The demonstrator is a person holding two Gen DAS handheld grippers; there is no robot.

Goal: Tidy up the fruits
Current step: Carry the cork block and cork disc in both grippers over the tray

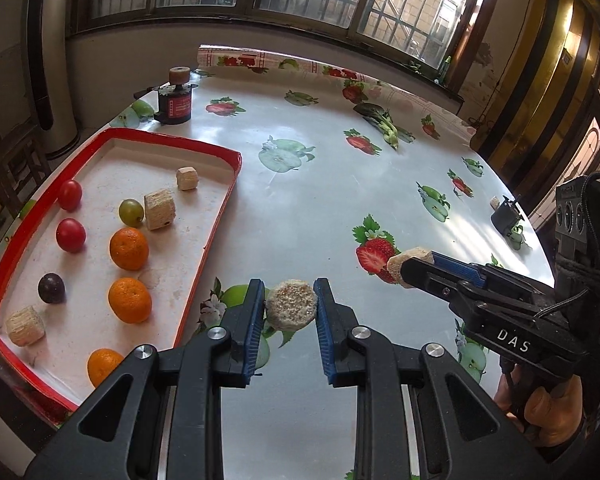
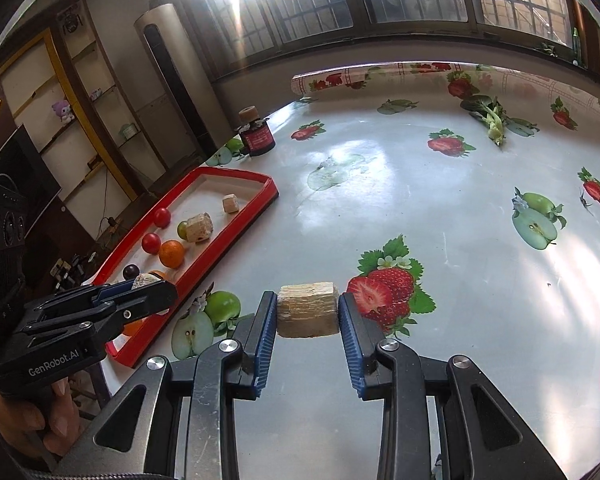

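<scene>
My left gripper (image 1: 290, 306) is shut on a round tan corn-cob piece (image 1: 291, 309), held just right of the red-rimmed tray (image 1: 220, 216). My right gripper (image 2: 308, 316) is shut on a second tan cob chunk (image 2: 308, 315) above the table; it also shows in the left wrist view (image 1: 410, 266). The left gripper shows in the right wrist view (image 2: 148, 286). The tray holds three oranges (image 1: 129, 249), two red tomatoes (image 1: 71, 235), a green grape (image 1: 131, 212), a dark plum (image 1: 51, 288) and three cob pieces (image 1: 159, 209).
A fruit-print tablecloth (image 1: 340, 200) covers the table. A black jar with a red label (image 1: 175, 106) stands behind the tray. A leafy green vegetable (image 1: 384, 122) lies at the far right. A small black object (image 1: 506, 218) sits near the right edge.
</scene>
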